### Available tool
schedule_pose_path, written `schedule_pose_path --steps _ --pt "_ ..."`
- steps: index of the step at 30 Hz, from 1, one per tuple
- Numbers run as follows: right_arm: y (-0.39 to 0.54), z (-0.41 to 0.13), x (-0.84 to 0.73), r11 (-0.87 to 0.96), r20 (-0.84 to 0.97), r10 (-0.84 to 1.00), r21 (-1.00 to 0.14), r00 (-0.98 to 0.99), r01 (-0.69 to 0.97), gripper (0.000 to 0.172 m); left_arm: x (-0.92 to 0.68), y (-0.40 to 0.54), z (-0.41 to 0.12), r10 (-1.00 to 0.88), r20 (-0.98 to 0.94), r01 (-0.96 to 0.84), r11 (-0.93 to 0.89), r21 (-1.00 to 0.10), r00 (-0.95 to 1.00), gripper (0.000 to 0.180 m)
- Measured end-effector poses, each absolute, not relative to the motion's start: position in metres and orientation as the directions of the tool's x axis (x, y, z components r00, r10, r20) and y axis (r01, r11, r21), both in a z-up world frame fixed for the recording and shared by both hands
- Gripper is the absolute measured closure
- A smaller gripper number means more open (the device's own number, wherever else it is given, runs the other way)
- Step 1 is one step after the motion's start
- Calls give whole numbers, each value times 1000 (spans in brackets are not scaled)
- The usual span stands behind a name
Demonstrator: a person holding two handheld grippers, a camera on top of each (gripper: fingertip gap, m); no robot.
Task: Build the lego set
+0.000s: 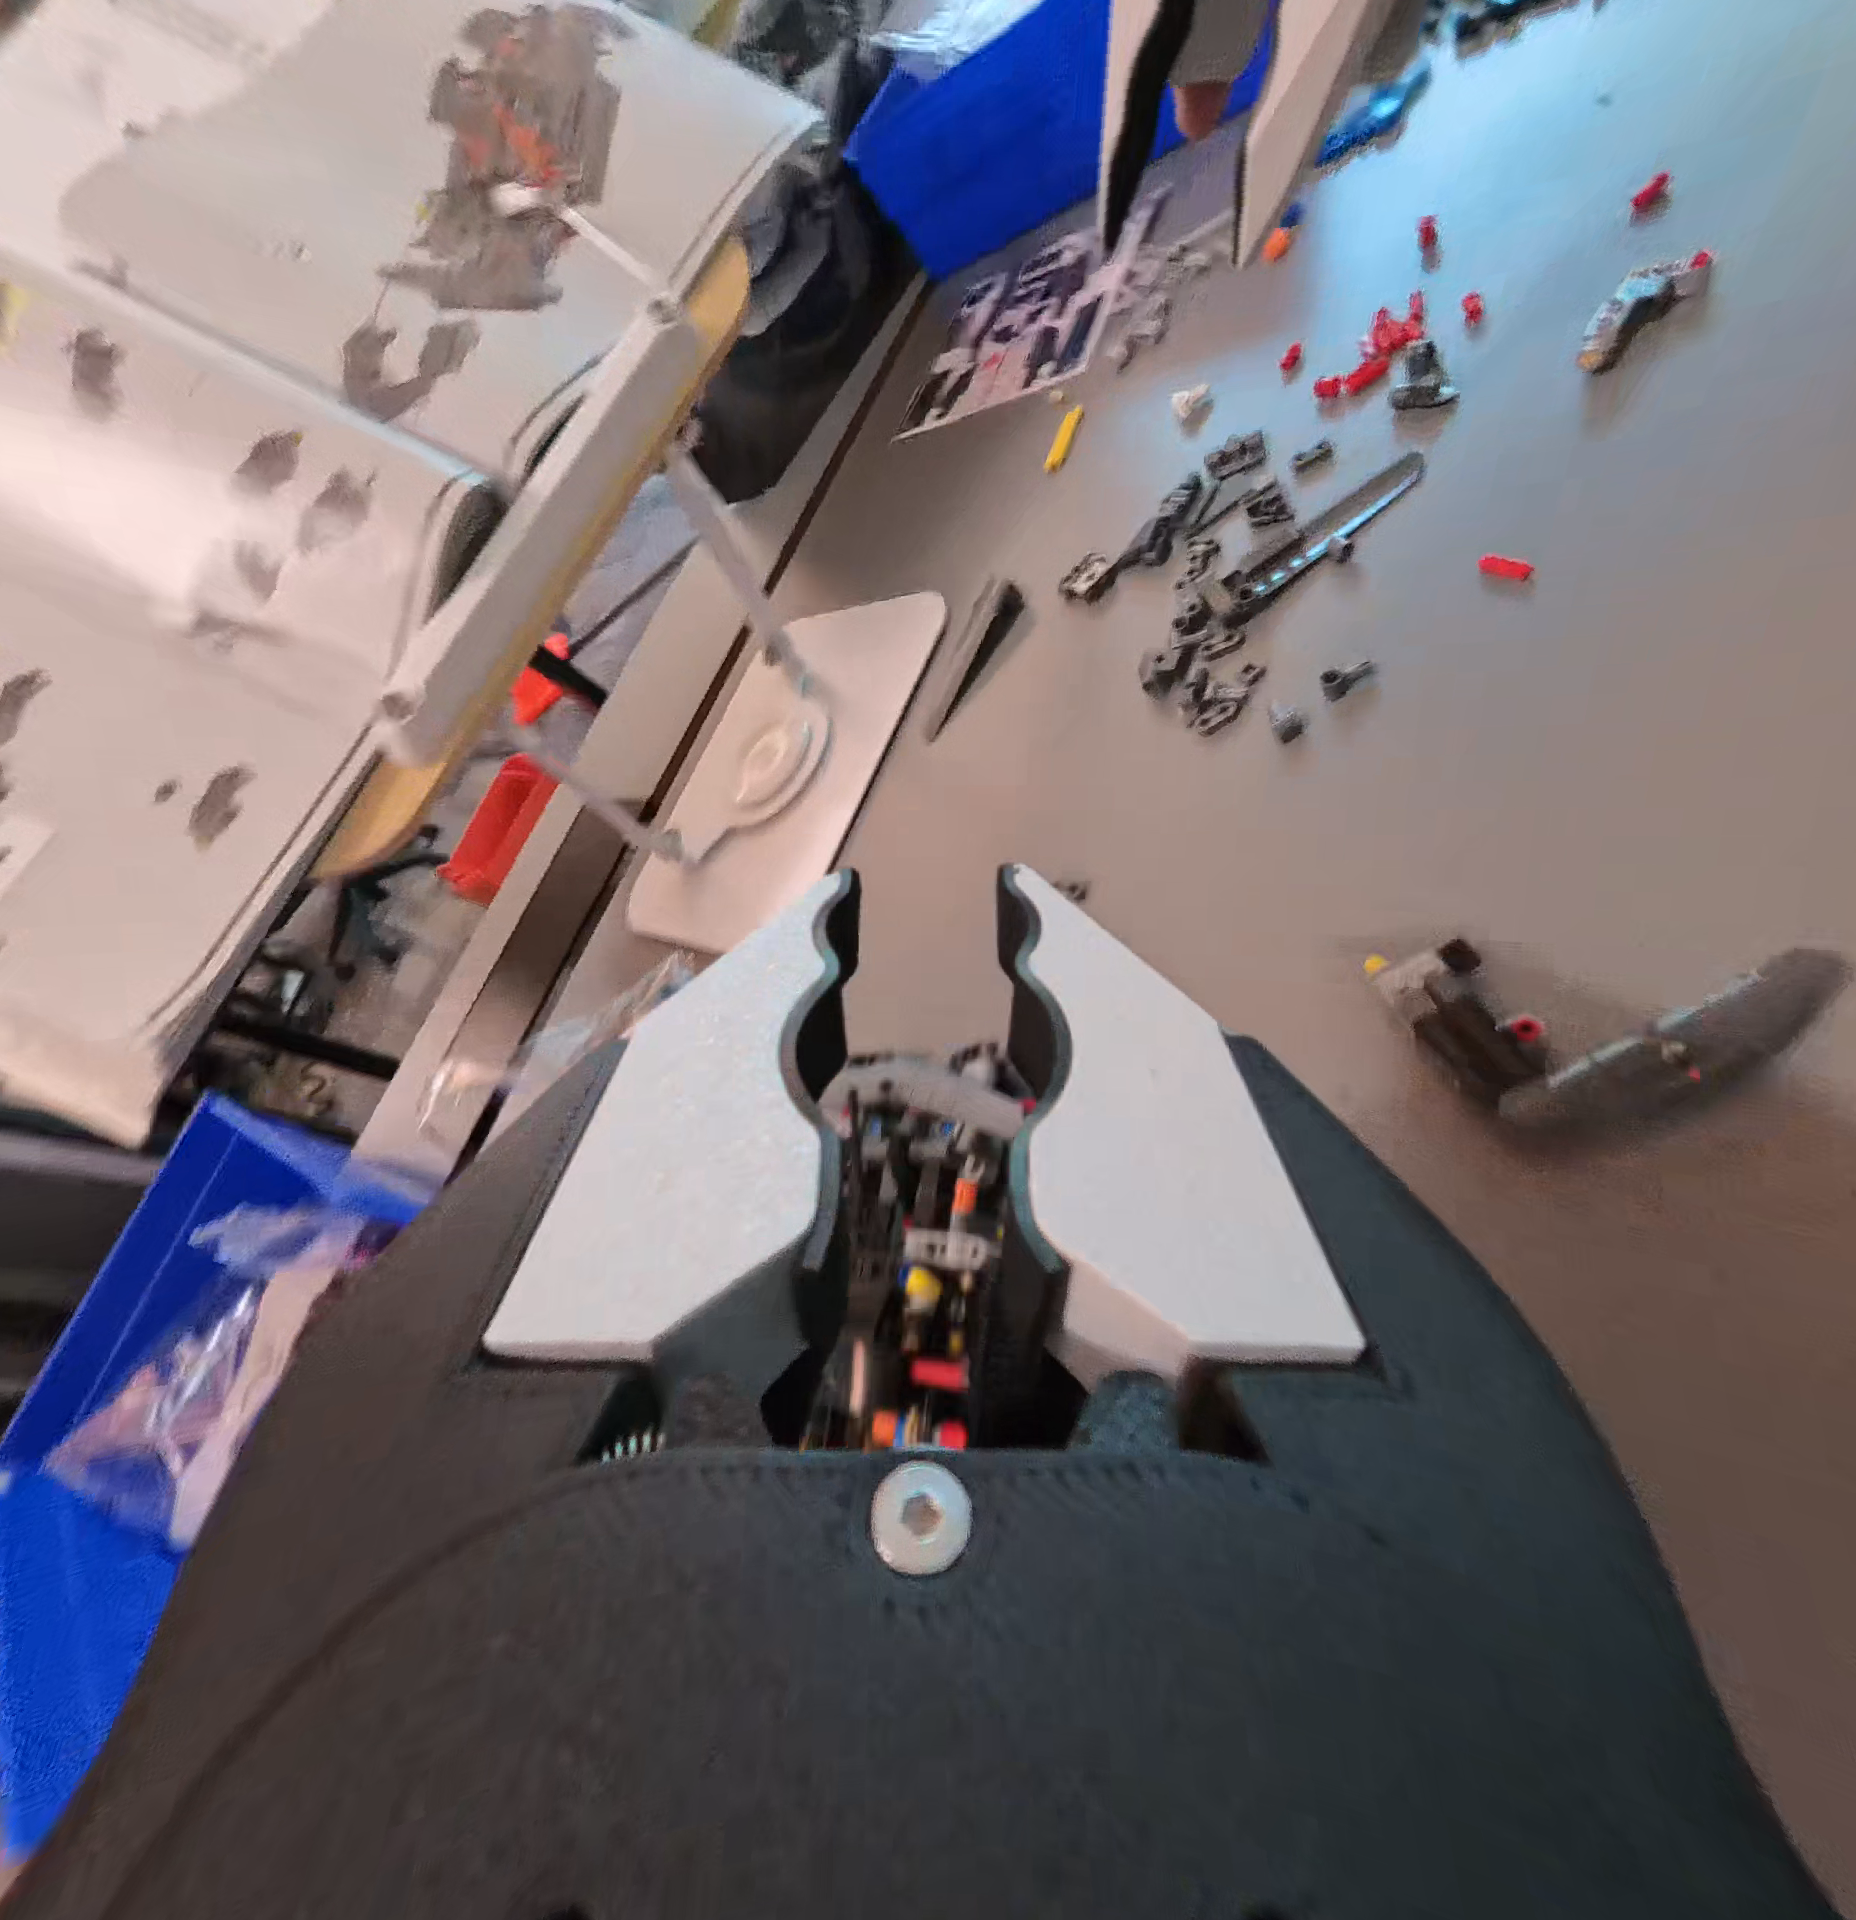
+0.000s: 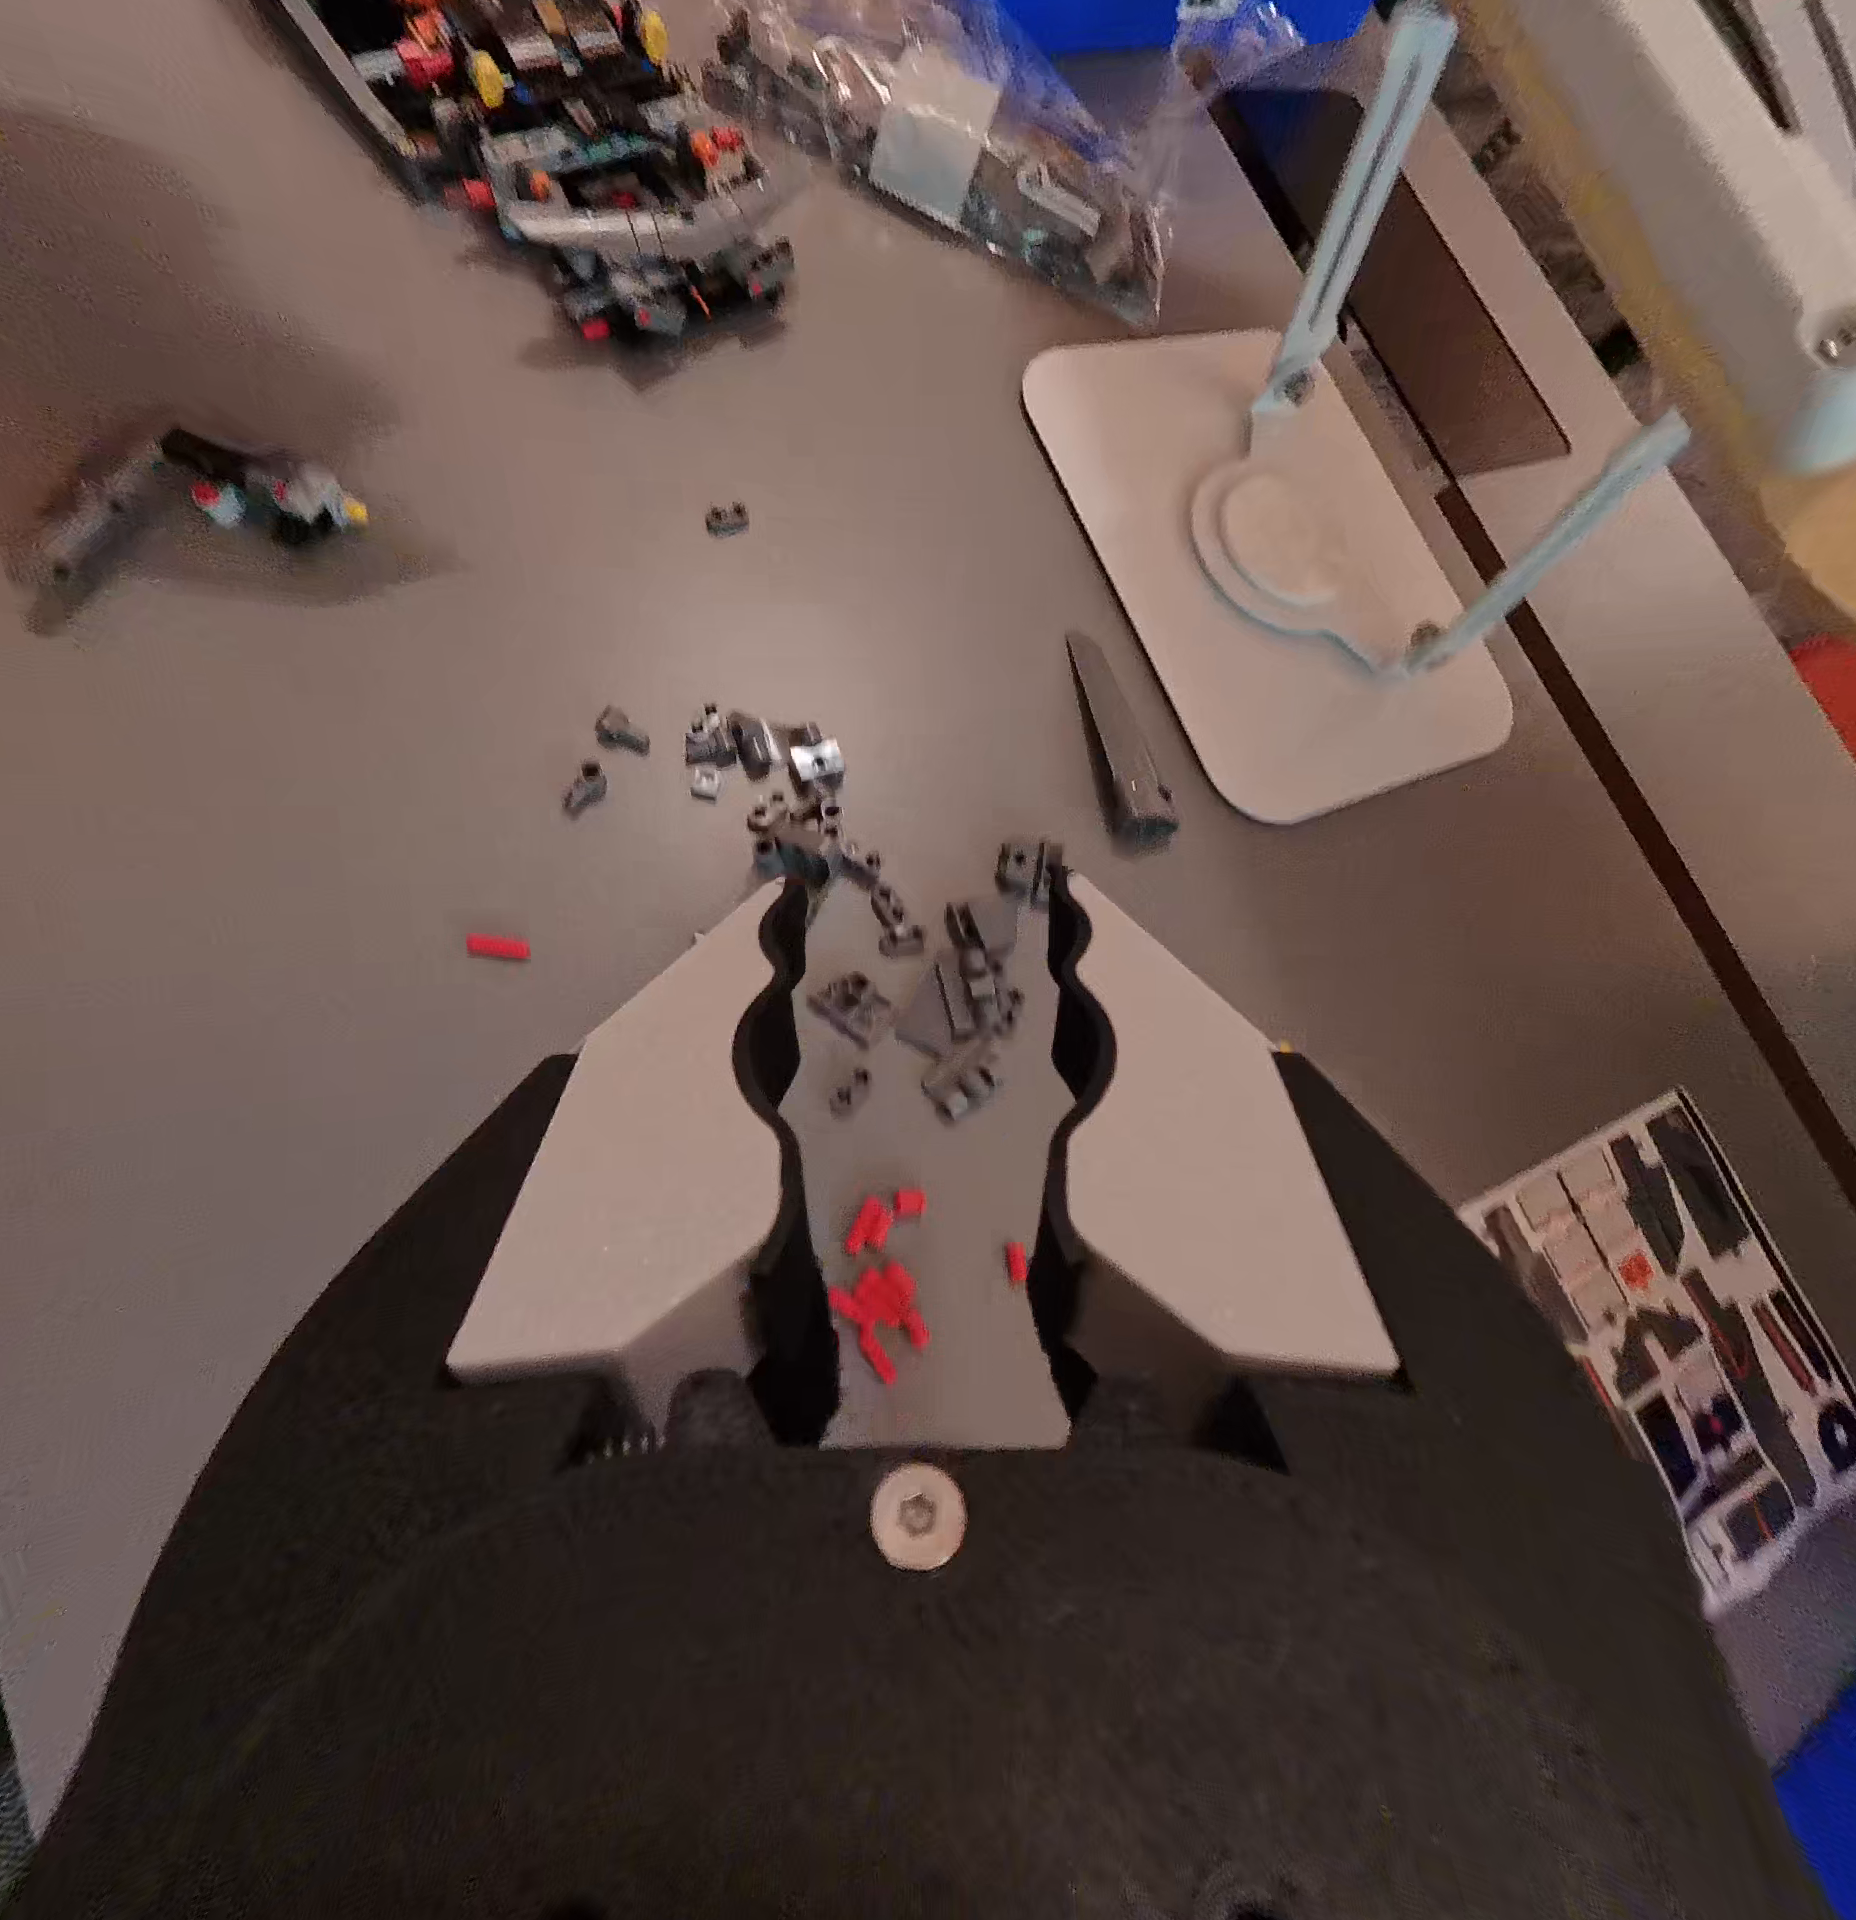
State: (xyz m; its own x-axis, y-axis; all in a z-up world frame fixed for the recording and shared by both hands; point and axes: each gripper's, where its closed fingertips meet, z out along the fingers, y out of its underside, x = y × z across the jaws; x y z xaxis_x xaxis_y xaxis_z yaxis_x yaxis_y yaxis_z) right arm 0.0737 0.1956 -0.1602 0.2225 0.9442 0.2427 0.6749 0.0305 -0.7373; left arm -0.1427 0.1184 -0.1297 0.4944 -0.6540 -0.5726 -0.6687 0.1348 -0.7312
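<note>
Left claw narrow, gripping studded multicolour brick model; right claw wide over grey plastic bricks.

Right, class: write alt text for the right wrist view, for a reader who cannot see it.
The right gripper hovers open over loose dark grey toy bricks and small red bricks on a grey table, holding nothing. A white lamp base lies ahead right.
</note>
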Motion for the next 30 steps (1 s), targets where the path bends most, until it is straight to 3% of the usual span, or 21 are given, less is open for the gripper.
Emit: schedule_pose_path --steps 2,5,10,15,22,25,30 --pt "193 -165 88 31 257 938 -732 234 681 126 -121 131 -141 -689 -577 -703 136 -698 439 144" --pt "193 -178 99 38 284 931 -700 229 713 124 -101 151 -154 -715 -580 -734 138 -665 390 140" --pt "202 -183 93 74 295 936 -699 193 712 147 -86 180 -166 -733 -583 -762 138 -632 351 148" --pt "234 -192 65 86 295 941 -685 168 724 166 -86 195 -177 -702 -598 -753 133 -645 388 169" --pt "285 -228 27 66 299 945 -571 133 818 129 -96 197 -185 -681 -606 -746 130 -653 411 167" --pt "307 -248 25 38 305 943 -498 134 866 130 -100 199 -189 -674 -621 -767 124 -629 401 166" --pt "315 -261 16 -22 189 972 -514 138 857 140 -96 196 -188 -684 -612 -757 133 -639 397 166"
